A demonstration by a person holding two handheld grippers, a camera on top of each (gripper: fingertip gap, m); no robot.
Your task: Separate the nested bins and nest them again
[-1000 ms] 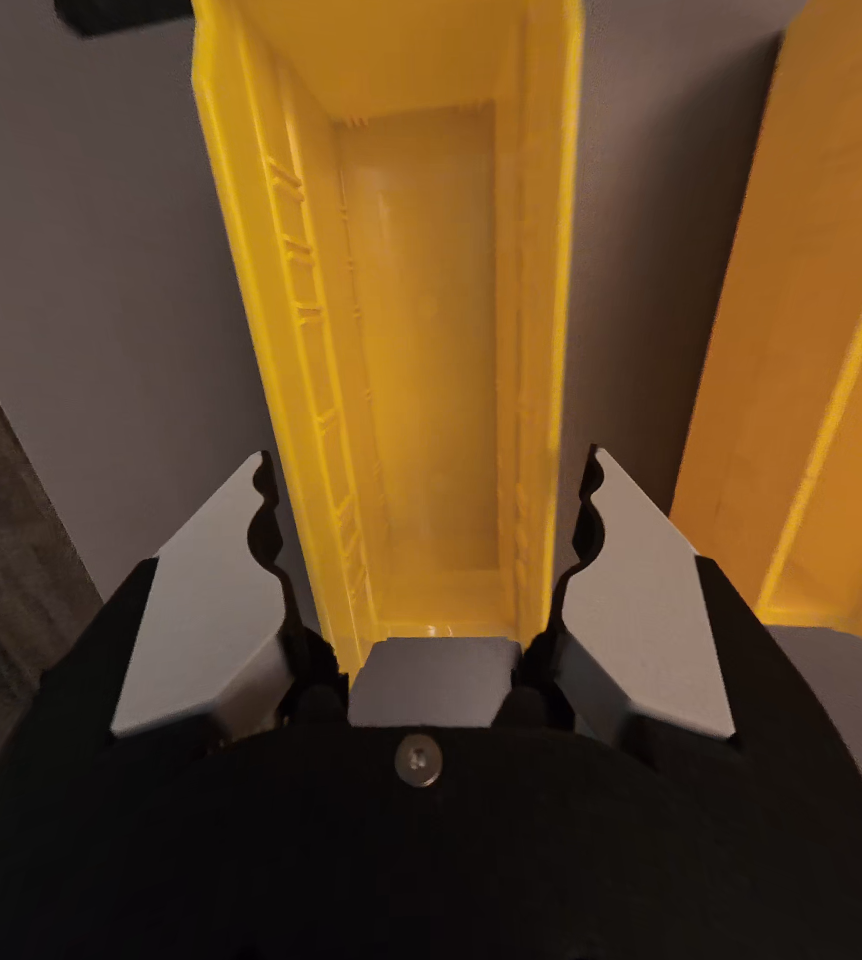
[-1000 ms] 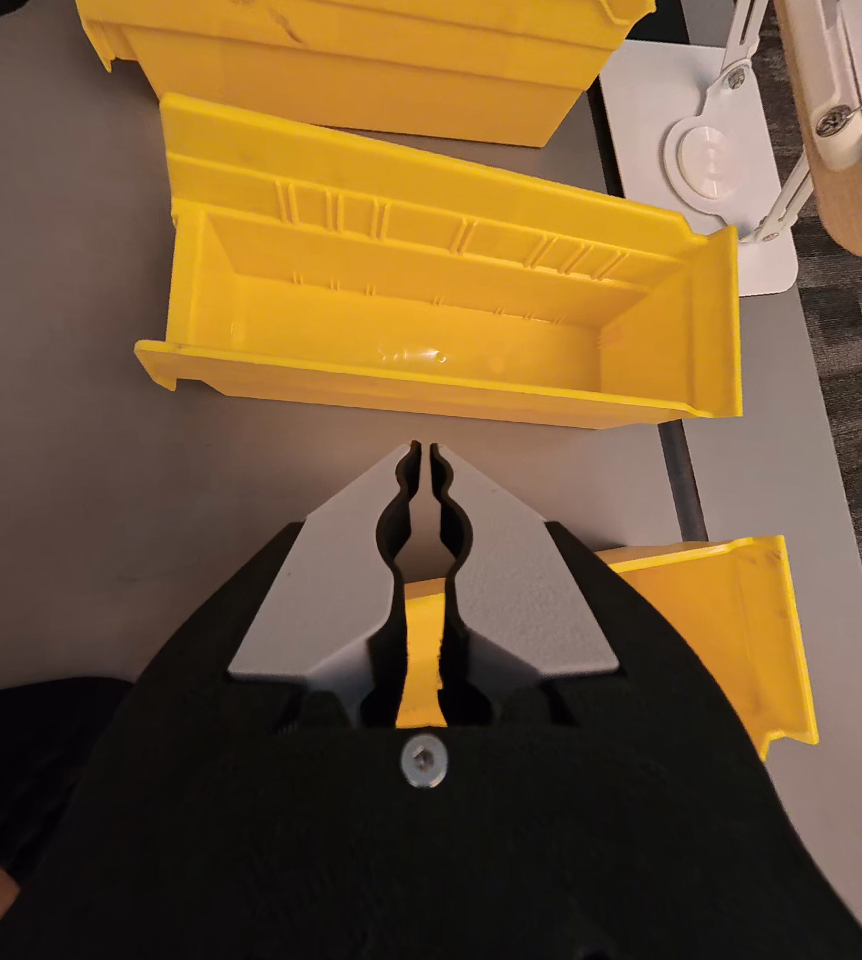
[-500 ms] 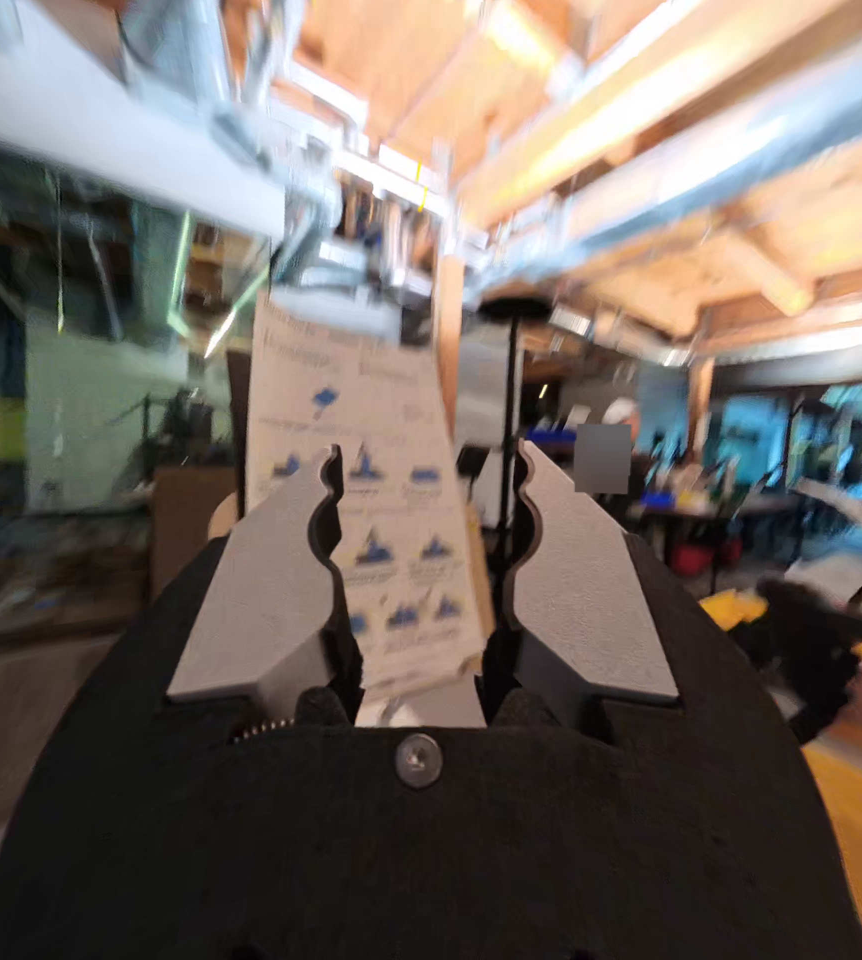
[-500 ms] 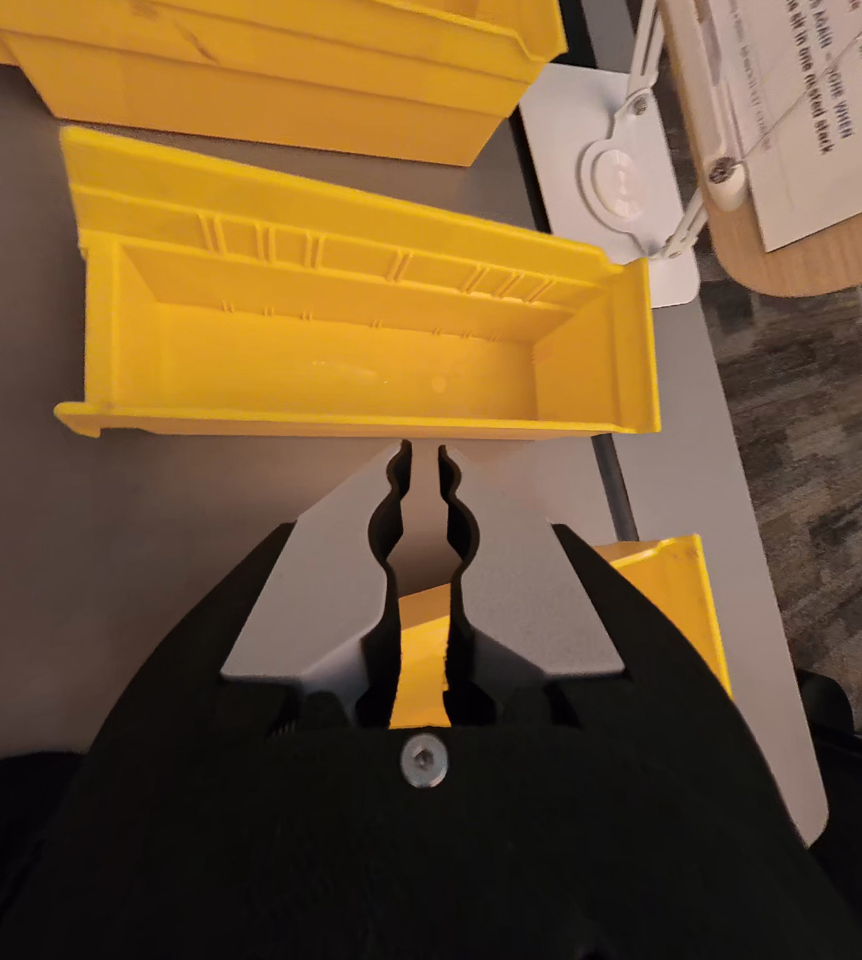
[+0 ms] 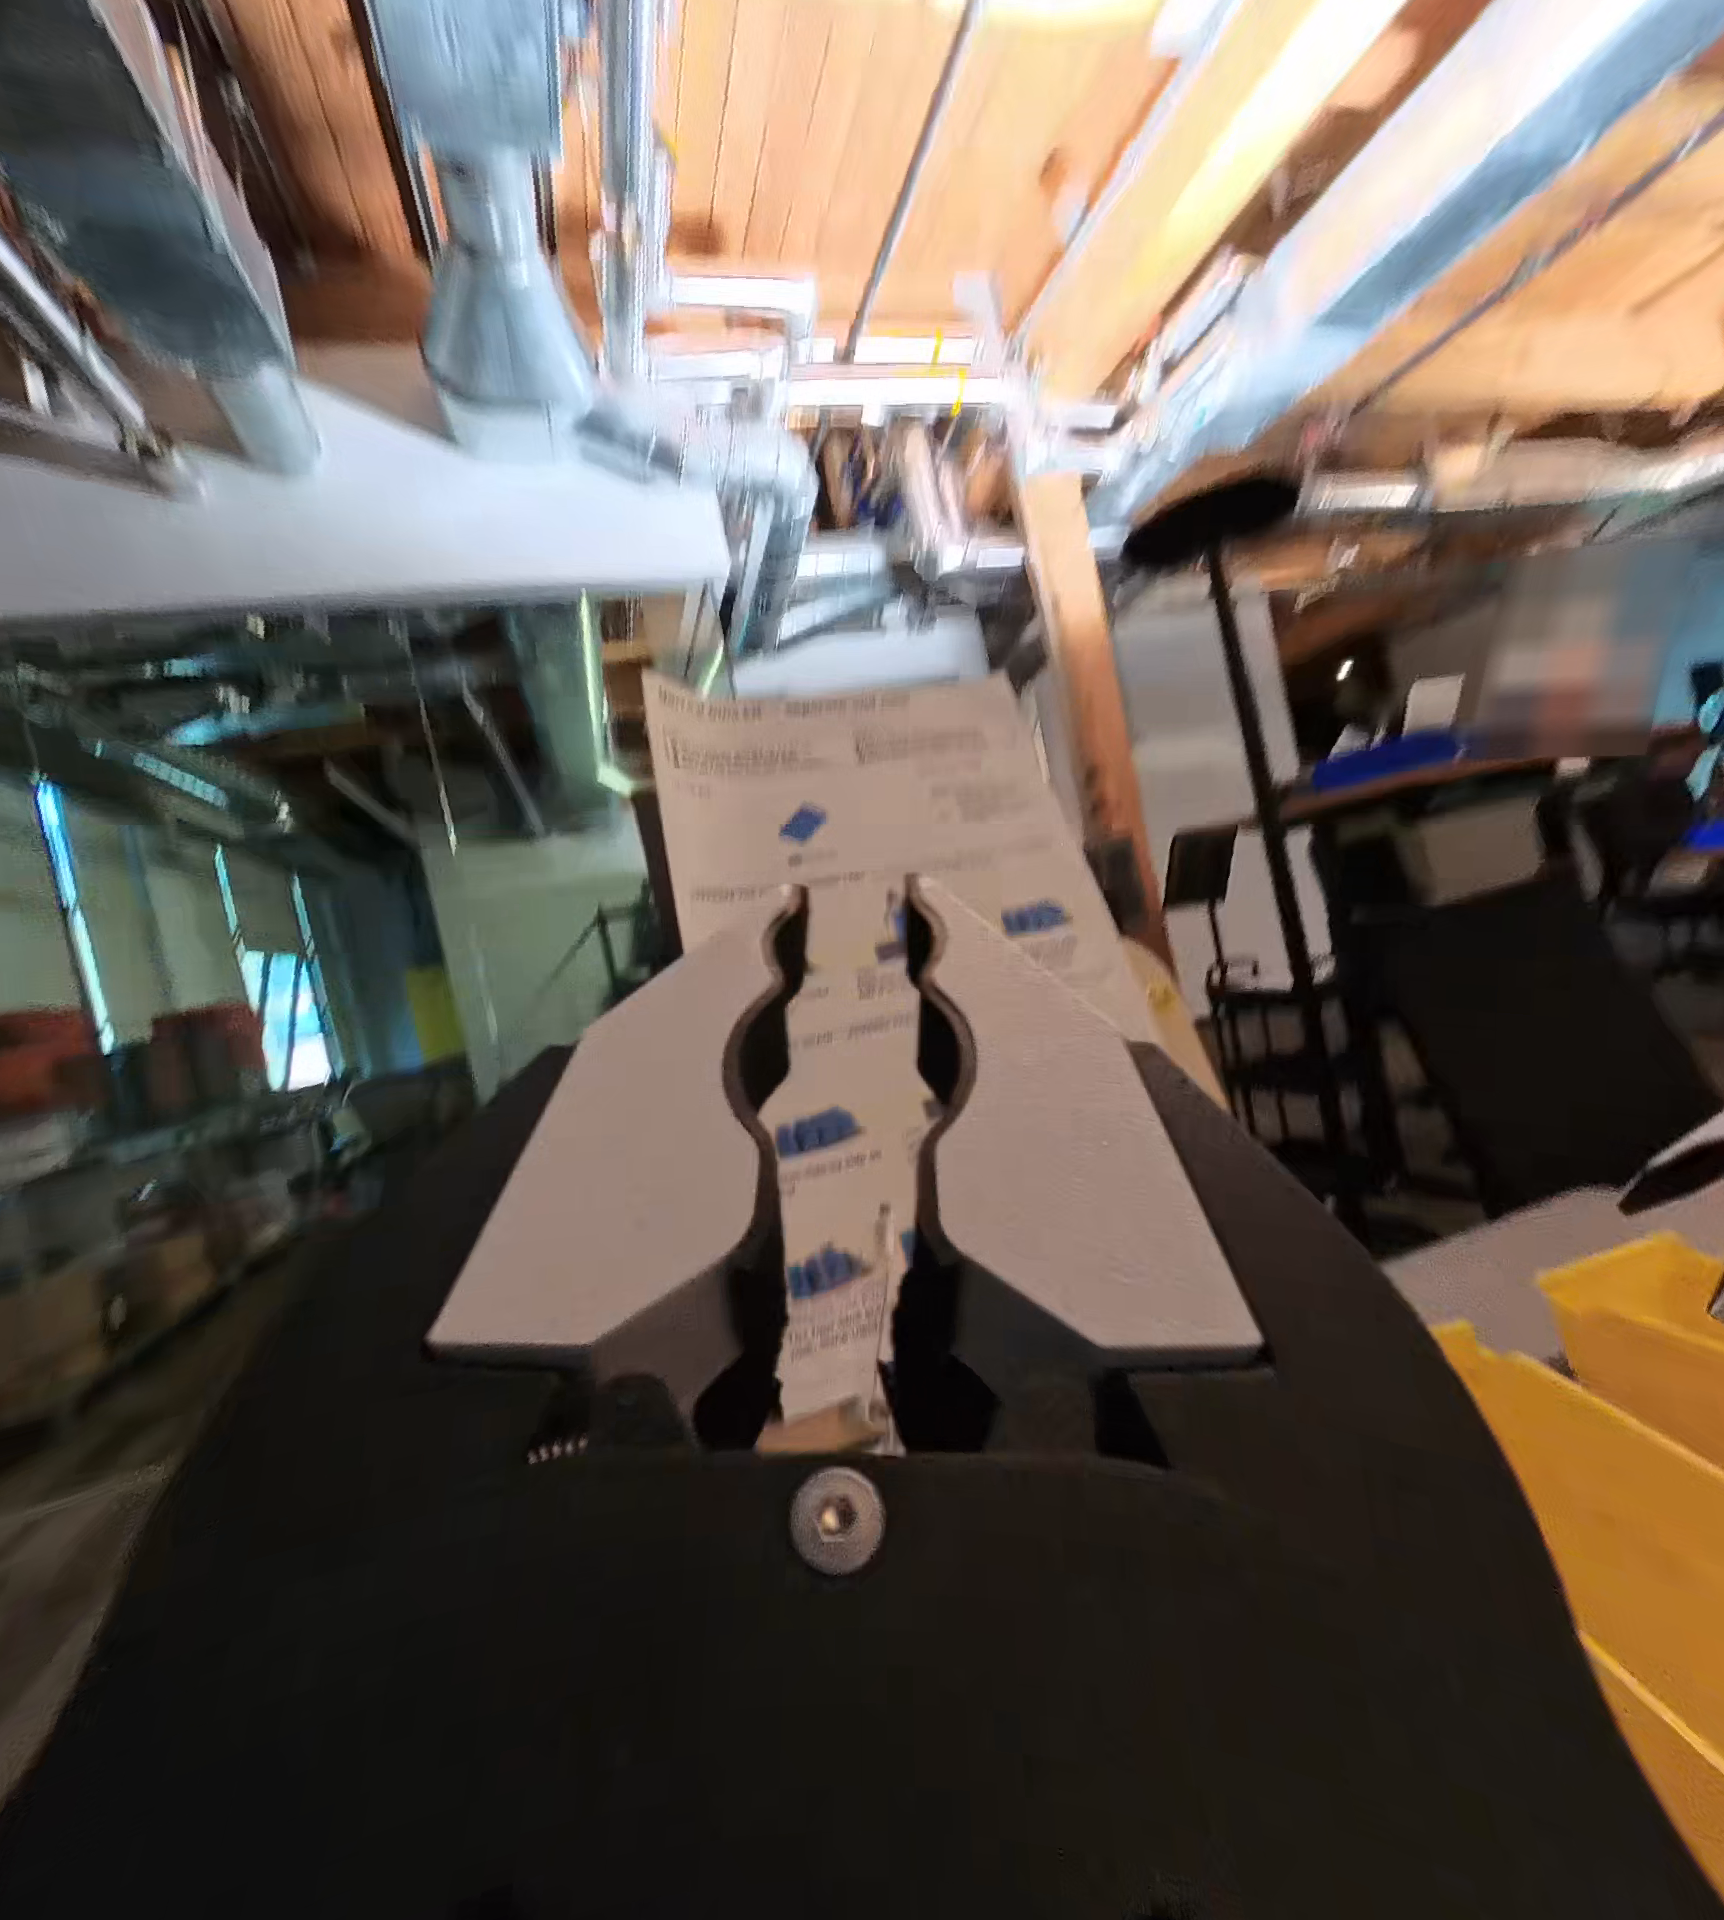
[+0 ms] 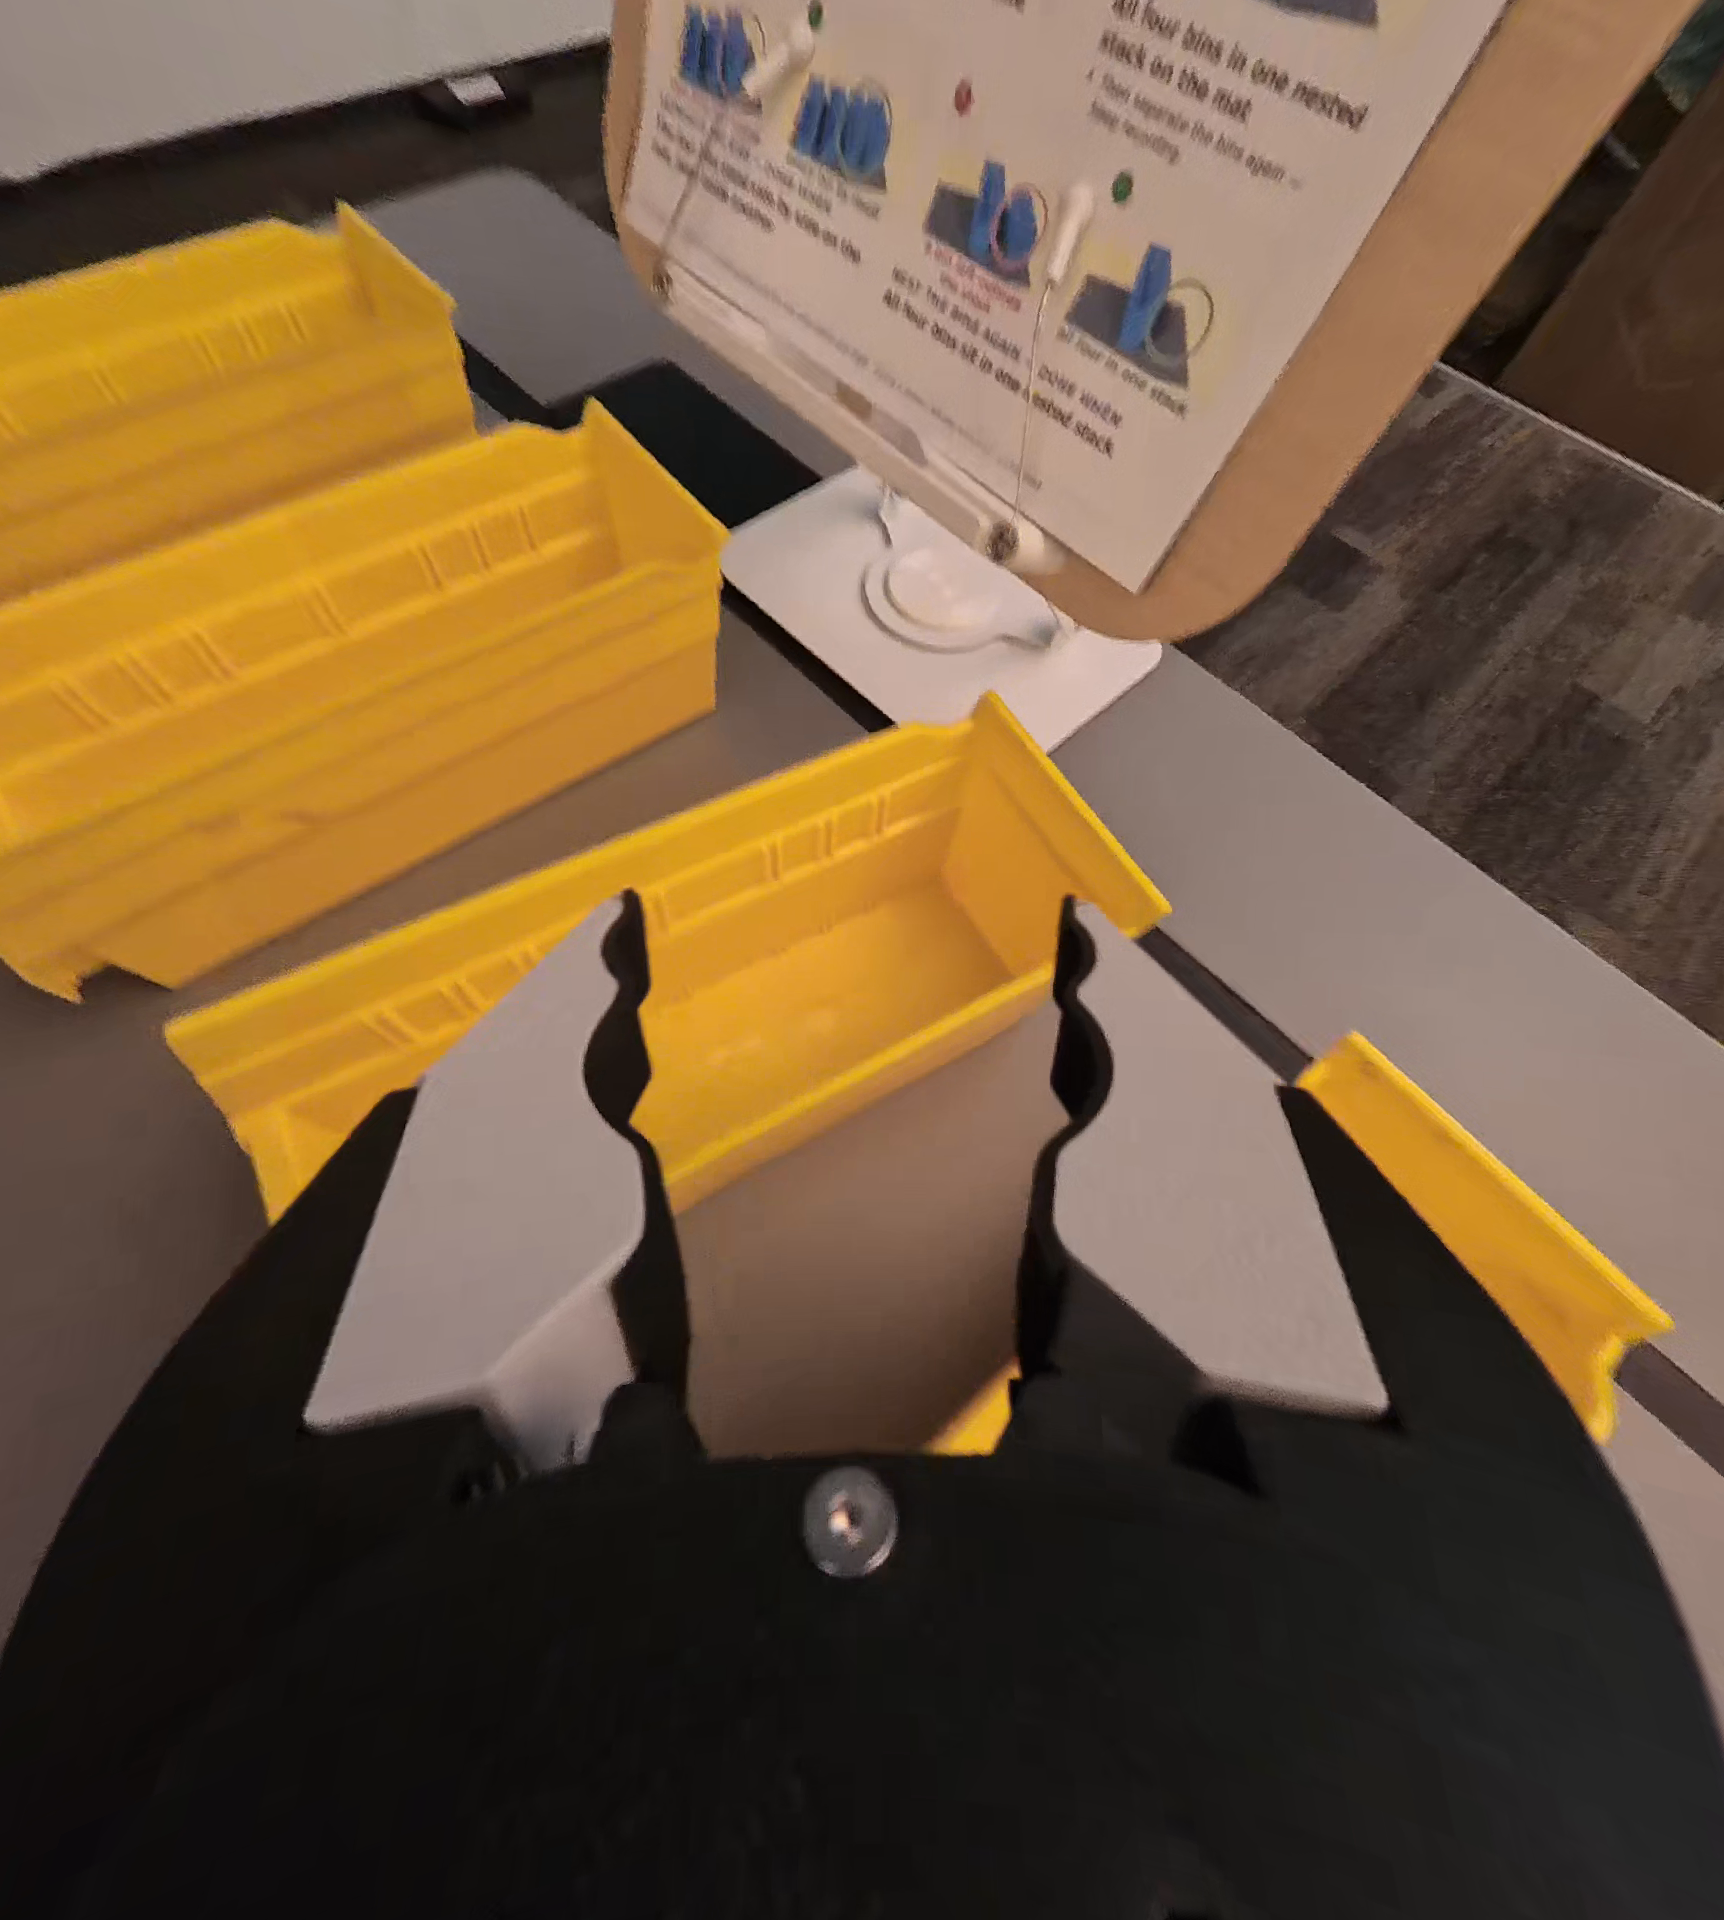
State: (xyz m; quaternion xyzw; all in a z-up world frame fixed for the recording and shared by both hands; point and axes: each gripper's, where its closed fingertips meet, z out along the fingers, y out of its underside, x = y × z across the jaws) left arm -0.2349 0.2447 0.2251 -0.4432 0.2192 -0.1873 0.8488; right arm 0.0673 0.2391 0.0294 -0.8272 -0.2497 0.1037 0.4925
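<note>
My right gripper (image 6: 842, 914) hangs tilted down over the grey table (image 6: 1357, 935), jaws spread wide and holding nothing, the nearest yellow bin (image 6: 816, 956) lying just beyond the tips. Two more bins (image 6: 318, 644) lie past that one. My left gripper (image 5: 853, 894) points up at the instruction sheet (image 5: 837, 769), jaws narrowly apart, probably empty, though it's blurry.

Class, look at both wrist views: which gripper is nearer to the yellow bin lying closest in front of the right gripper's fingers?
Right. The right gripper hangs open just above that yellow bin. The left gripper is raised and points at the instruction sheet, away from it.
</note>
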